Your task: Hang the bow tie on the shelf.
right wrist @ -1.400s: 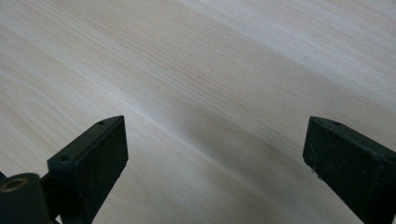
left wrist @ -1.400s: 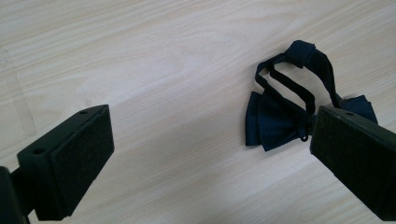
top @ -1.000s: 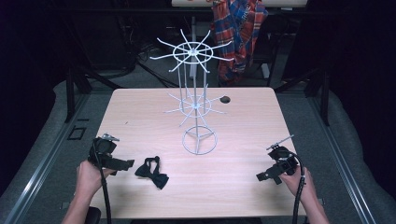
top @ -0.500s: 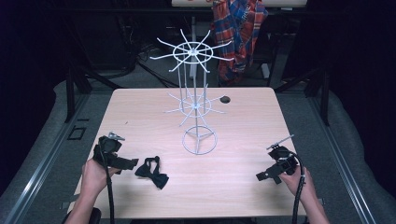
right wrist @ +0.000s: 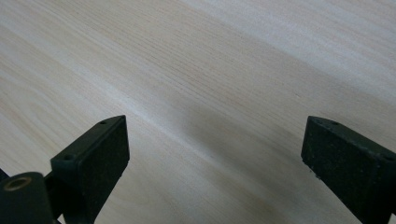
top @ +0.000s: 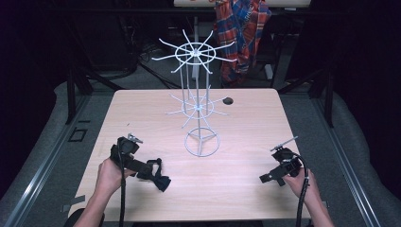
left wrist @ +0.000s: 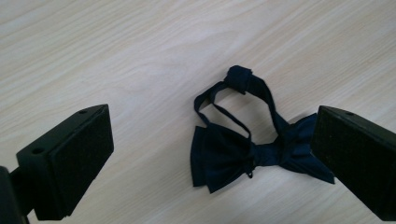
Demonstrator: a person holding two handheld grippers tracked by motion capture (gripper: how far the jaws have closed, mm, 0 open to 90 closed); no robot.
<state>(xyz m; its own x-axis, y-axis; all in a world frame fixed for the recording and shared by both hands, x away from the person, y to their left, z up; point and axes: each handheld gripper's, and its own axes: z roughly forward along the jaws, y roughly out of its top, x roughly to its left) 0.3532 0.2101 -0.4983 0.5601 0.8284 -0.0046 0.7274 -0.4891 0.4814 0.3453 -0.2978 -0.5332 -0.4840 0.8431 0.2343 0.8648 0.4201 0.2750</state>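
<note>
Left gripper (left wrist: 210,154): my jaws spread wide, empty, straddling the bow tie for pickup.
Bow tie (left wrist: 243,149): flat on table's near-left.
Right gripper (right wrist: 215,158): wide open, idle over bare wood, near right.
Wire display rack (top: 198,101): table centre, likely destination.

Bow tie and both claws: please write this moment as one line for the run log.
left claw: open, over bow tie | right claw: open, over bare table | bow tie: flat on table | rack: empty

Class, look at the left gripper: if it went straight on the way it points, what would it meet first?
Most likely the bow tie. The left gripper has its jaws wide open, with the tie lying flat on the table between and just ahead of them. Depth is hard to judge, so it might touch the tabletop first.
</note>
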